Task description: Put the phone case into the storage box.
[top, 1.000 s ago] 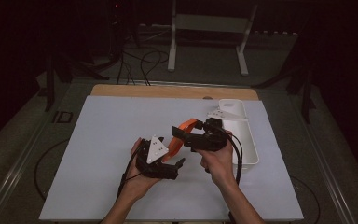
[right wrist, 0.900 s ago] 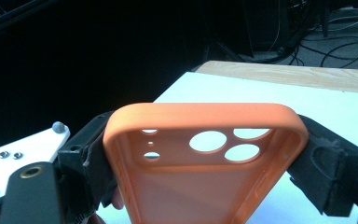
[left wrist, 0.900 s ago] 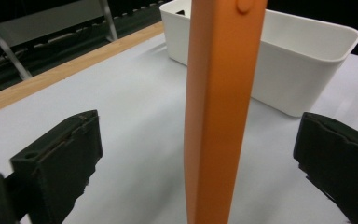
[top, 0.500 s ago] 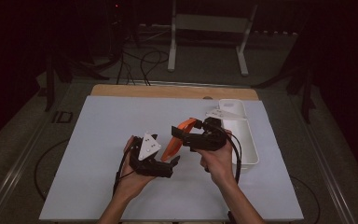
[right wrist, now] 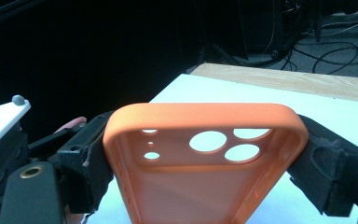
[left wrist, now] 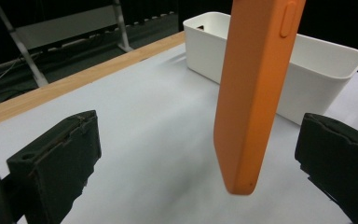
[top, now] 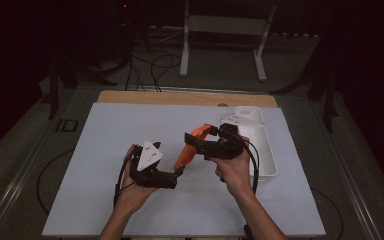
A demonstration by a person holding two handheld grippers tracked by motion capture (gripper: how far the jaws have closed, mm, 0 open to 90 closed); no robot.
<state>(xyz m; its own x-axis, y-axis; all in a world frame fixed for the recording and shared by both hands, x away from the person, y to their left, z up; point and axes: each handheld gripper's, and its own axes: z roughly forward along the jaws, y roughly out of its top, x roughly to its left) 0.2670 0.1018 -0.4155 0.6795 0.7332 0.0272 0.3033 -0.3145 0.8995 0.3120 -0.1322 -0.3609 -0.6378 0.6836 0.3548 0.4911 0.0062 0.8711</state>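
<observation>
**A:** Start with the high view. Who has what?

**B:** The right gripper has an orange phone case clamped between its jaws, above the white table. The left gripper sits just beside the case's lower end, jaws pointing toward it. I can't make out from up here how far those jaws are spread.

**A:** And the case's lie?

**B:** It slants. Its long axis runs from the right gripper, near the white bin, down and toward the left gripper, so the free end is the low one. The bin itself stands on the table's right part, behind the right hand.

**A:** Left gripper view?

**B:** Both black jaws of the left gripper stand wide apart, one at each lower corner. The phone case hangs down between them, edge on, with clear space on both sides; neither pad touches it. Its long axis is close to upright, tipped a little, and its rounded bottom corner hovers above the table. A side button shows near the top. The bin is behind it.

**A:** Right gripper view?

**B:** The right gripper grips the case across its width, a pad pressed on each long side, so the jaws are spread wide but closed on it. The camera-hole end points away from the gripper, open inner side facing up. The left gripper's body shows at the left edge.
</observation>
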